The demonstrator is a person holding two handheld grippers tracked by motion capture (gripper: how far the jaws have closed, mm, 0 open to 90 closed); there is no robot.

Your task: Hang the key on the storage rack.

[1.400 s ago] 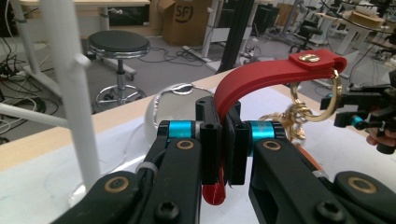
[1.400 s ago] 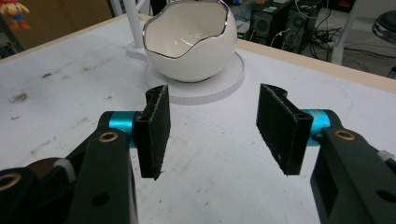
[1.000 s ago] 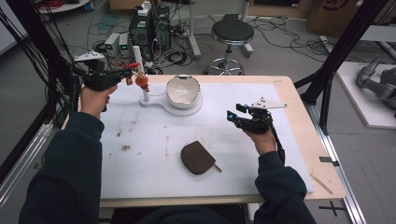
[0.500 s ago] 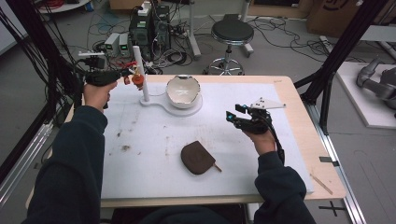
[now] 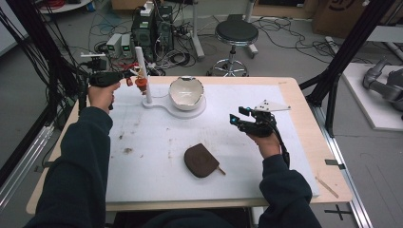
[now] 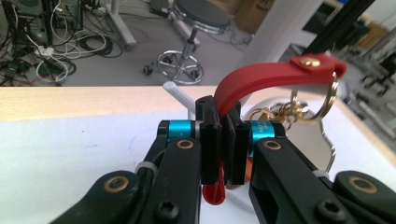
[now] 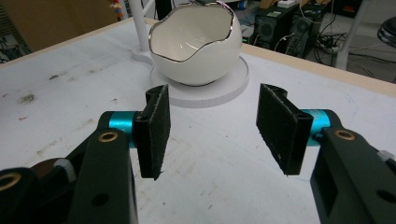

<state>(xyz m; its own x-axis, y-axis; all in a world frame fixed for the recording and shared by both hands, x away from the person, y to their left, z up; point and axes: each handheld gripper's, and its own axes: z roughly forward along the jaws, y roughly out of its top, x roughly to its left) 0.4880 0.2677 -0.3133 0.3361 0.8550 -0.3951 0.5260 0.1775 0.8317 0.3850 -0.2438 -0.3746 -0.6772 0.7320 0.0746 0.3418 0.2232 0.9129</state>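
Left tongs [image 6: 223, 140] are pinched on a red strap [image 6: 266, 79] carrying a gold key ring [image 6: 322, 100]; in the high view they sit at the far left of the bench [image 5: 304, 142], with the strap [image 5: 140, 83] just beside the white post [image 5: 142, 71] of a stand; a white egg-shaped bowl [image 5: 186, 92] rests on the stand's round base [image 5: 199, 110]; right tongs [image 5: 234, 119] hover over the right half of the bench, jaws spread with nothing between them, pointed toward the bowl [image 7: 194, 44]; a brown pouch [image 5: 200, 160] lies on the near middle of the bench, well apart from both tongs.
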